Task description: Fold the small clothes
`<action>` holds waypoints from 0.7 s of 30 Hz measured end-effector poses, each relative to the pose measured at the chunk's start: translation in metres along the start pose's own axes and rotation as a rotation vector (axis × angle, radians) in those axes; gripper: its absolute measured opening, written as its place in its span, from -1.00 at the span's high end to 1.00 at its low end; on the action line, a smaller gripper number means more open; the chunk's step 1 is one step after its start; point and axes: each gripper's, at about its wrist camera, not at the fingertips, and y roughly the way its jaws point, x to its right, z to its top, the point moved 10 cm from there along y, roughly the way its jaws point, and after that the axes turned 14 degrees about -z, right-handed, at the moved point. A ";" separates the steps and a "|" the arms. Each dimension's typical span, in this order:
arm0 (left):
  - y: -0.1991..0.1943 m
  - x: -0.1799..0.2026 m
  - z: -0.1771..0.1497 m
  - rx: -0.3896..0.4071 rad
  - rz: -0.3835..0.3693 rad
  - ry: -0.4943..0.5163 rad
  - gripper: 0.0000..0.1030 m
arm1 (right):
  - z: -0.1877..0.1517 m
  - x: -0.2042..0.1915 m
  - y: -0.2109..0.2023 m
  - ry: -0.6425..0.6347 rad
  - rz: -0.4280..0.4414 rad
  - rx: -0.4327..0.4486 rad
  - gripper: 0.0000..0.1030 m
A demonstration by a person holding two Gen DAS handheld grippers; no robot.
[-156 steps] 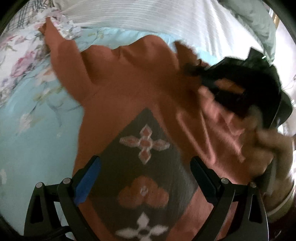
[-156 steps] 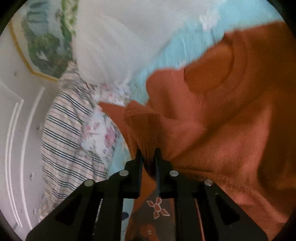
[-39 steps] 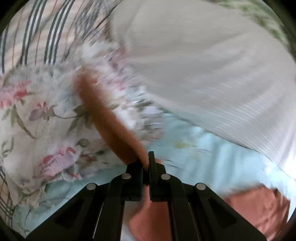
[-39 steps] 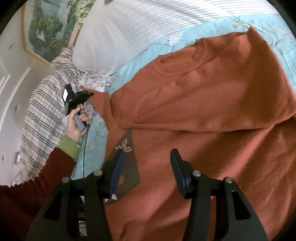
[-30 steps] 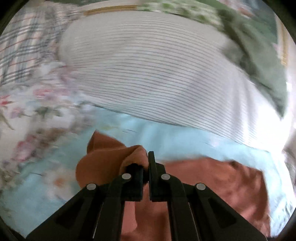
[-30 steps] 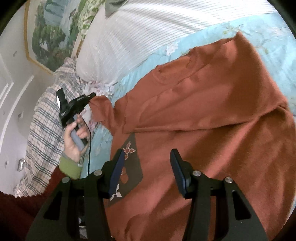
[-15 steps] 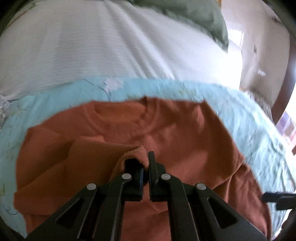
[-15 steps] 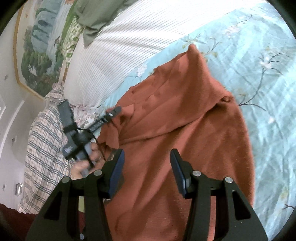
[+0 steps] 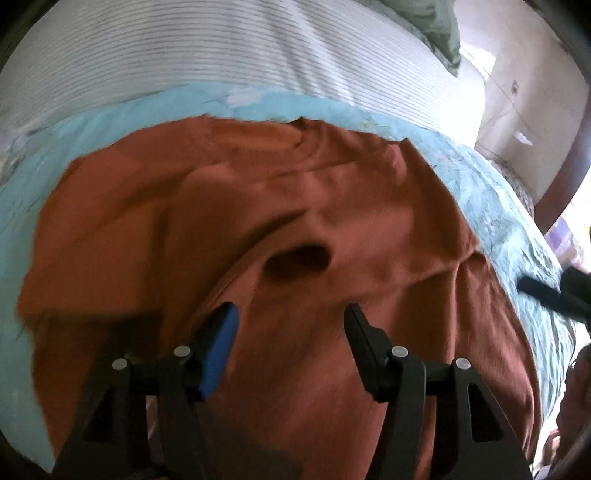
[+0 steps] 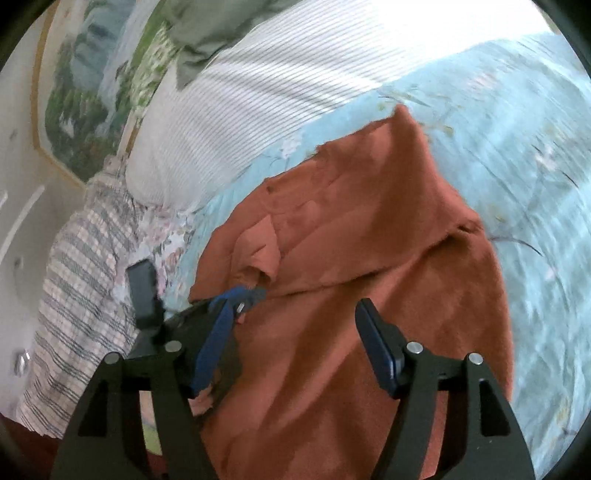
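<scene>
One orange sweater; two grippers, left and right, fingers spread, empty.

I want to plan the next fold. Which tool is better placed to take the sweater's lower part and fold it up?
Probably the right tool: it is open over the lower part of the sweater. The left tool, also open, hovers by the just-folded sleeve.

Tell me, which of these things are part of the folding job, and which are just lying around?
Part of the job:
sweater
left claw, open
right claw, open

Just lying about:
striped pillow
green cloth
plaid blanket
painting
bedsheet
</scene>
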 end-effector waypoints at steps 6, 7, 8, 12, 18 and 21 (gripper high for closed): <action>-0.064 -0.069 -0.036 0.055 0.186 -0.106 -0.20 | 0.000 -0.053 0.031 -0.220 -0.015 -0.002 -0.35; -0.074 -0.086 -0.037 0.069 0.227 -0.134 -0.20 | 0.000 -0.064 0.038 -0.277 -0.028 0.008 -0.35; -0.081 -0.104 -0.038 0.079 0.266 -0.164 -0.20 | -0.001 -0.073 0.044 -0.335 -0.044 0.020 -0.35; -0.092 -0.162 -0.038 0.092 0.361 -0.265 -0.19 | -0.007 -0.108 0.078 -0.650 -0.163 0.076 -0.35; -0.090 -0.200 -0.028 0.121 0.392 -0.340 -0.20 | -0.025 -0.131 0.126 -1.065 -0.334 0.156 -0.35; -0.084 -0.204 -0.025 0.131 0.403 -0.348 -0.21 | -0.037 -0.146 0.140 -1.210 -0.328 0.183 -0.35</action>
